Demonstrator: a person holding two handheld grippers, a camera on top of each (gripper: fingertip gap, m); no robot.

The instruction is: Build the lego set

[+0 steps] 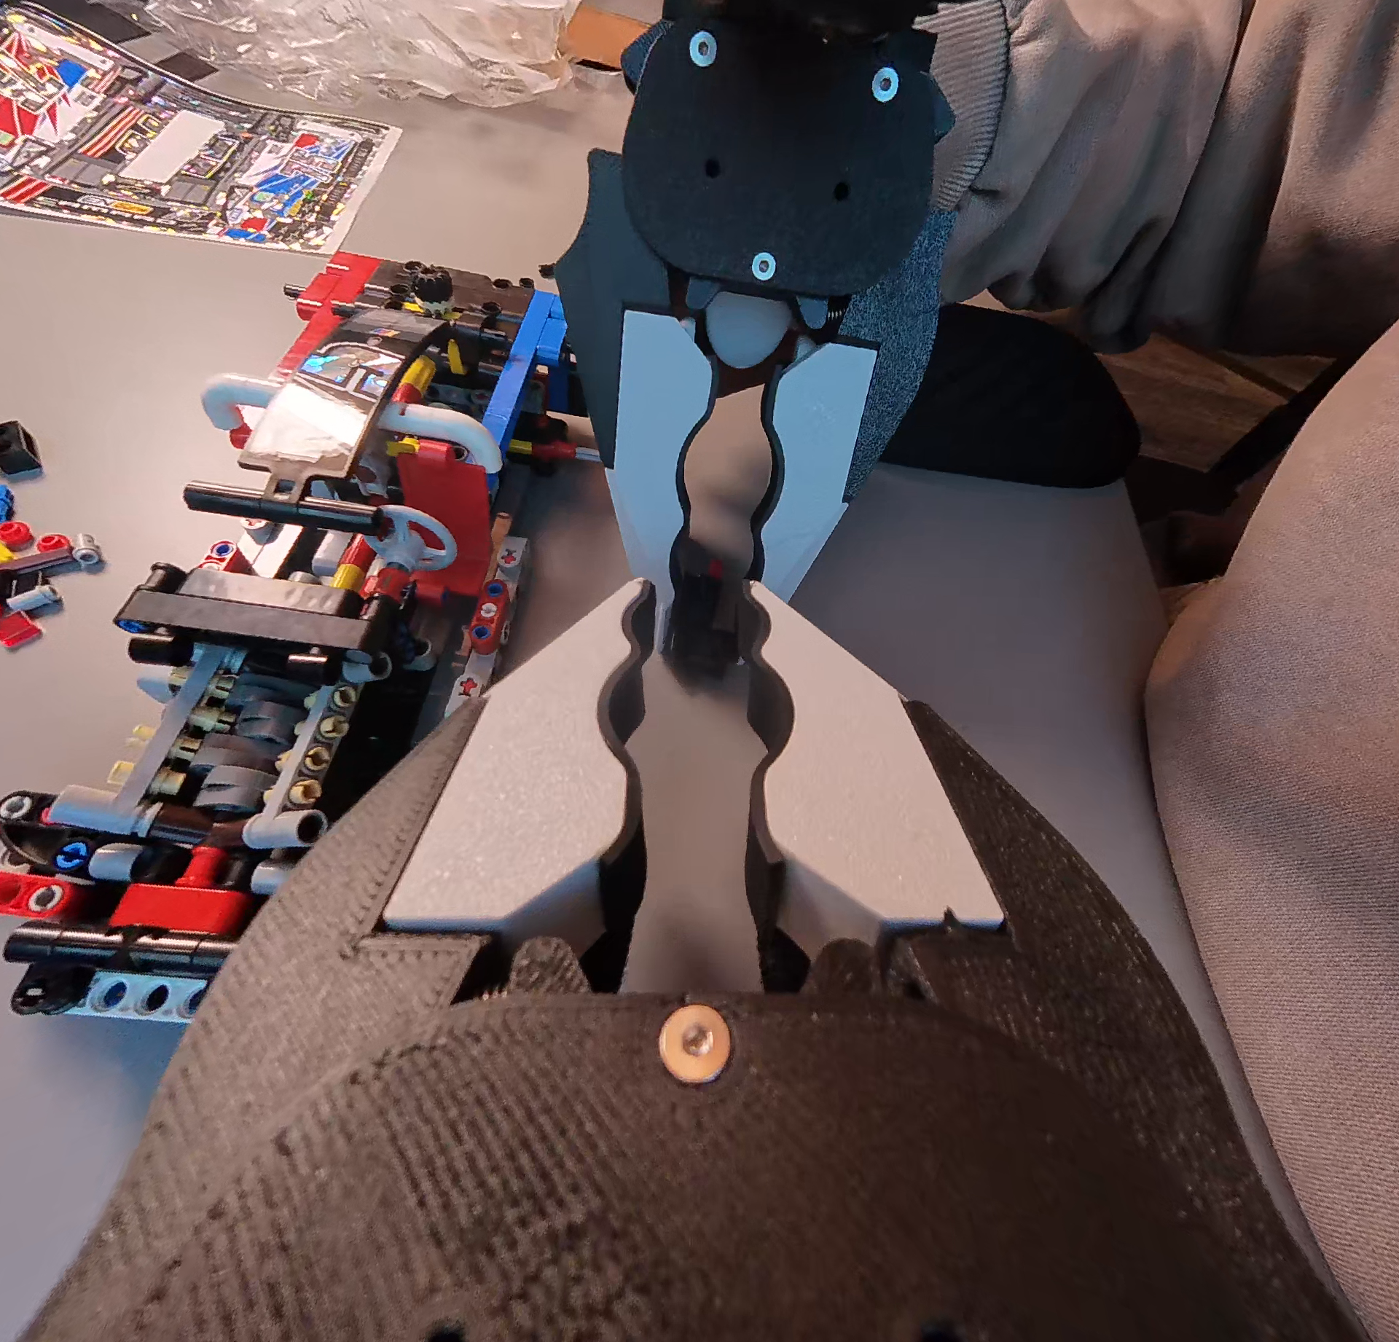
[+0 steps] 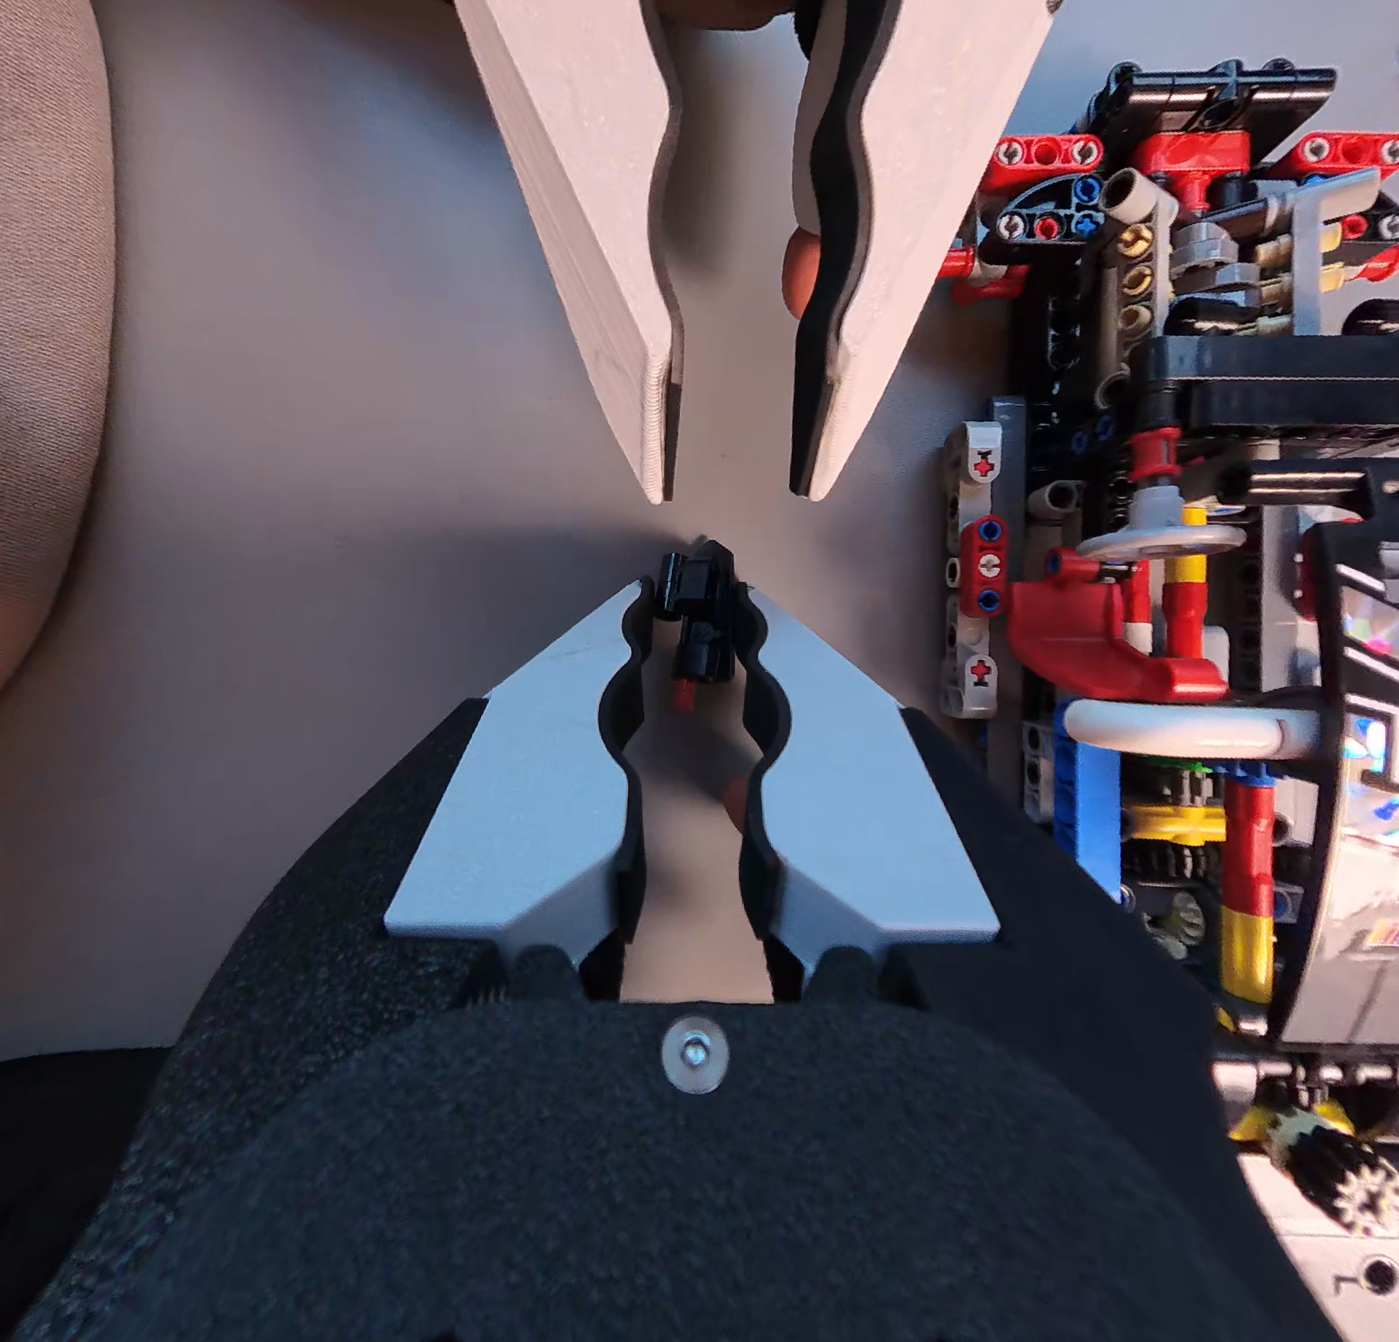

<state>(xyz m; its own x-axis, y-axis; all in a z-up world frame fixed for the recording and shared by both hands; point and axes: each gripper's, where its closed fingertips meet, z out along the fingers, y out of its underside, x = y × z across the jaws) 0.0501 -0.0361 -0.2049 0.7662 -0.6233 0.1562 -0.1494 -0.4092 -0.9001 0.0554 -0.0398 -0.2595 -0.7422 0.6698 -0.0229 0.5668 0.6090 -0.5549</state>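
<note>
Facing tip to tip over the grey table (image 2: 318, 412), a small black piece (image 2: 700, 609) was pinched by the right gripper (image 2: 698, 586), seemingly offered for joining or handover to the left gripper (image 1: 700, 590), its tips parted around it, beside the half-built car (image 1: 303, 586).

Small black lego piece (image 2: 700, 617) and a half-built lego vehicle (image 1: 303, 624)

The black piece, red pin at one end, sat between gripper tips; the red, blue and black chassis lay beside it on the table.
</note>
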